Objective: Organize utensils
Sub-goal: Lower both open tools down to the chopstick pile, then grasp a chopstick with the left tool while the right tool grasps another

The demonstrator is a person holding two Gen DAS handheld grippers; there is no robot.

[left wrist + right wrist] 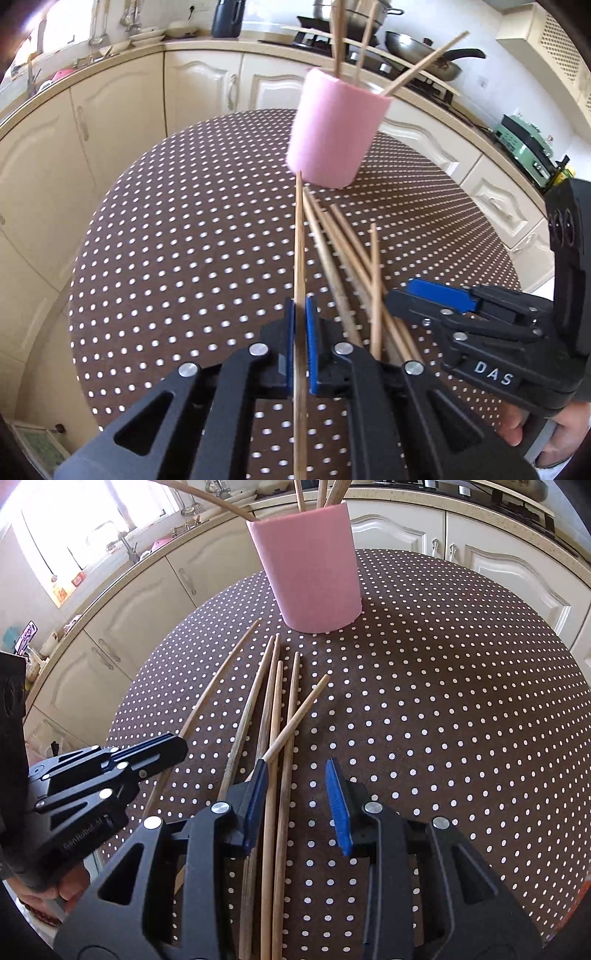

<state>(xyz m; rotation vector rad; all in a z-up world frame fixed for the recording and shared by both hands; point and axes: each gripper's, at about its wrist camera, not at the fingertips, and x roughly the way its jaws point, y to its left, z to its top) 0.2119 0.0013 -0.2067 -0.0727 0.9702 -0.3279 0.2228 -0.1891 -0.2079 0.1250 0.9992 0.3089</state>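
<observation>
a pile of thin, pale wooden chopsticks (275,716) is seen lying on a round table (443,701) covered with a brown cloth dotted in white. the sticks are long and plain, some darker and more worn than others, and they lie roughly side by side near the middle of the table, with one short stick crossed over the rest. beyond them, toward the far edge of the table, a pink cup (314,565) is stood upright; several chopsticks are held in it, leaning out over its rim in different directions.

the left gripper (300,314) is clamped on a single chopstick (299,236), which is pinched between the blue pads and points toward the base of the cup (332,129). the tip of that stick is seen just in front of the cup's lower wall.

the right gripper (297,797) is held with its pads partly apart over the near ends of the pile, two sticks being seen between them; whether a pad touches one cannot be told. a hand (546,439) is glimpsed under its handle.
</observation>
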